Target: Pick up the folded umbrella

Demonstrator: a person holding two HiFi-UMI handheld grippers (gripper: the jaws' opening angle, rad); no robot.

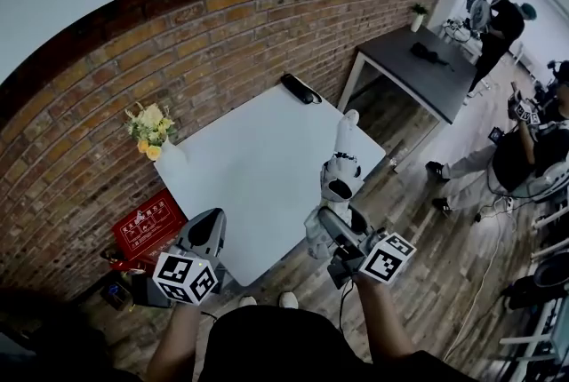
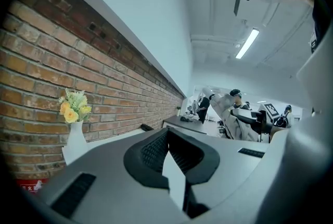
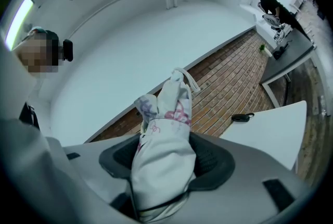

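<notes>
The folded umbrella (image 1: 342, 165) is white with pink and purple print, and its wrist cord hangs from the far end. My right gripper (image 1: 332, 220) is shut on it and holds it in the air over the near right side of the white table (image 1: 240, 167). In the right gripper view the umbrella (image 3: 165, 155) fills the space between the two black pads of the right gripper (image 3: 166, 137) and sticks out well past them. Off the table's near left corner, my left gripper (image 1: 204, 234) is shut with nothing in it. The left gripper view shows that gripper's (image 2: 168, 132) pads meeting at their tips.
A vase of yellow flowers (image 1: 151, 133) stands at the table's far left corner against the brick wall. A small black object (image 1: 300, 88) lies at the far edge. A red box (image 1: 149, 225) sits on the floor at the left. A dark table (image 1: 427, 74) and people (image 1: 498, 25) are at the right.
</notes>
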